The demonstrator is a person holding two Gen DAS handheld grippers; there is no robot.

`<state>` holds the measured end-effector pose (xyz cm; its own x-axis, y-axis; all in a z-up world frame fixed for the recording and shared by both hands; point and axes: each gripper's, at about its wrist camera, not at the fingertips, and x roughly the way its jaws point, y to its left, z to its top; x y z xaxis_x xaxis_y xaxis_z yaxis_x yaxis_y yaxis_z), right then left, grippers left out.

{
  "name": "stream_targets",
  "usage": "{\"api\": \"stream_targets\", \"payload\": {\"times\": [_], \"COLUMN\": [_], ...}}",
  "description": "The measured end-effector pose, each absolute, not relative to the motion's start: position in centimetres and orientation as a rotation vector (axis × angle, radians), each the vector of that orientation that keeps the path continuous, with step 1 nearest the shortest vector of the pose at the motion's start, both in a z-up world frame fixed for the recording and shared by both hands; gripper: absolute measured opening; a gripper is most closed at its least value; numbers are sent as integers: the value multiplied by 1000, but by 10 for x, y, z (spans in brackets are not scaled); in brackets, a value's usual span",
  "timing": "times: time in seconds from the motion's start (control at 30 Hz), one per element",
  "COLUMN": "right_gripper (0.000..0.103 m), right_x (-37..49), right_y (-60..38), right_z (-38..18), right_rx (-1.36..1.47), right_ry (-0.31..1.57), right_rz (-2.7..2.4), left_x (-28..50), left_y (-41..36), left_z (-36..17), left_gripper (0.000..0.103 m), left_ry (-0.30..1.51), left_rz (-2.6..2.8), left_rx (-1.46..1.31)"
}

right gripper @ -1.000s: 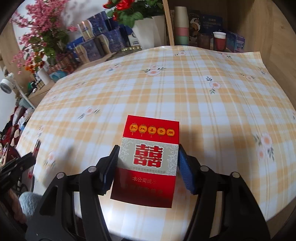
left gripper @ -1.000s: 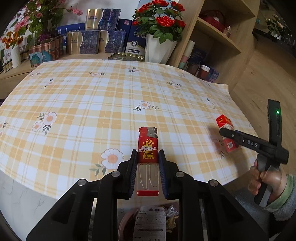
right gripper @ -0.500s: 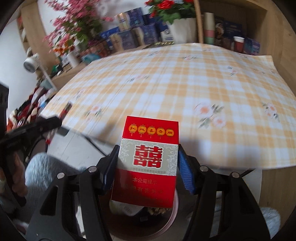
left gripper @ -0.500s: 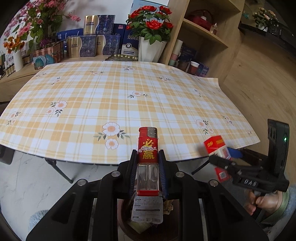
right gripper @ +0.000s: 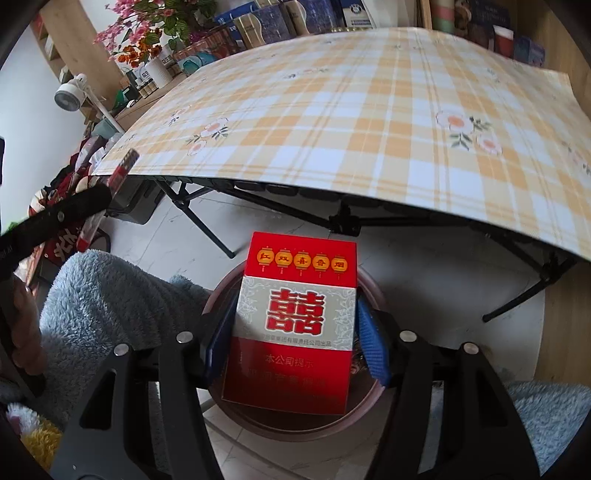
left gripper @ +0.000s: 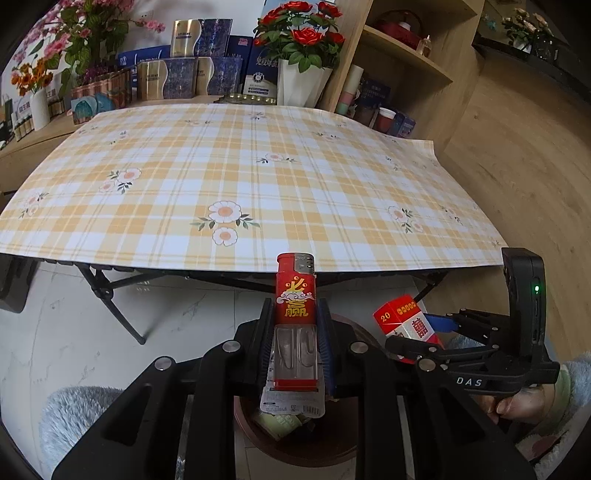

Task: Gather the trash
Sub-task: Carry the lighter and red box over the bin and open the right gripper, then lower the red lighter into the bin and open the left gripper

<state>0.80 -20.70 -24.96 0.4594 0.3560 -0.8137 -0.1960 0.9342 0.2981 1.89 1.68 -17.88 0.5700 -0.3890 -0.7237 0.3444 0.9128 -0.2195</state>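
The trash here is a lighter [left gripper: 295,317] and a cigarette pack [right gripper: 295,321], each gripped over a bin. In the left wrist view, at the lower centre of the frame, the left hand-held gripper [left gripper: 294,332] is clenched on the lighter, which stands upright between the pads, its red top and metal cap clear above them. Just below it lies the round brown bin [left gripper: 295,446], with a paper label and wrappers inside. At the lower right of that frame, the right hand-held gripper [left gripper: 424,332] grasps the pack [left gripper: 406,319], tilted, above the bin's right rim; a hand [left gripper: 517,406] in a fuzzy sleeve grips its handle.

In the right wrist view the pack fills the lower centre, its red and grey face toward the camera, with both blue pads pressed on its sides. The bin [right gripper: 373,391] shows behind and below it. At the left edge of the frame the left hand-held gripper [right gripper: 122,173] carries the lighter [right gripper: 123,168], seen edge-on.

Farther off, in the upper half of both views, the tabletop [left gripper: 258,184] with its yellow plaid, flowered cloth stands on black folding legs over a pale tiled floor [left gripper: 110,332]. Beyond it are boxes, red roses [left gripper: 299,29] in a white vase and wooden shelves.
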Motion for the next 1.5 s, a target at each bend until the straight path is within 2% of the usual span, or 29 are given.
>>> {"api": "stream_targets", "payload": {"times": [0.07, 0.13, 0.17, 0.27, 0.37, 0.67, 0.9, 1.3, 1.4, 1.47, 1.5], "right_gripper": [64, 71, 77, 82, 94, 97, 97, 97, 97, 97, 97], "right_x": [8, 8, 8, 7, 4, -4, -1, 0, 0, 1, 1], "right_y": [-208, -208, -209, -212, -221, -253, -261, -258, -258, -258, -258], "right_z": [-251, -250, -248, -241, -229, -210, -218, -224, -225, -225, -225], "right_rx": [183, 187, 191, 200, 201, 145, 168, 179, 188, 188, 188], "right_ry": [1046, 1043, 1037, 1000, 934, 777, 792, 821, 826, 828, 829], "right_rz": [346, 344, 344, 335, 297, 82, 46, 63, 64, 65, 65], "left_x": [19, 19, 18, 18, 20, 30, 23, 16, 16, 16, 17], "left_y": [17, 17, 16, 13, 7, -8, -32, -46, -46, -45, -44], "left_z": [-182, -185, -186, -191, -193, -203, -239, -252, -252, -251, -251], "left_gripper": [22, 22, 22, 22, 22, 22, 22, 23, 29, 39, 47], "left_ry": [870, 876, 879, 890, 896, 898, 1003, 1028, 1031, 1029, 1025], "left_rz": [-431, -432, -432, -434, -437, -492, -520, -546, -539, -532, -527], "left_rx": [-57, -59, -57, -47, -10, 21, 120, 202, 202, 199, 195]}}
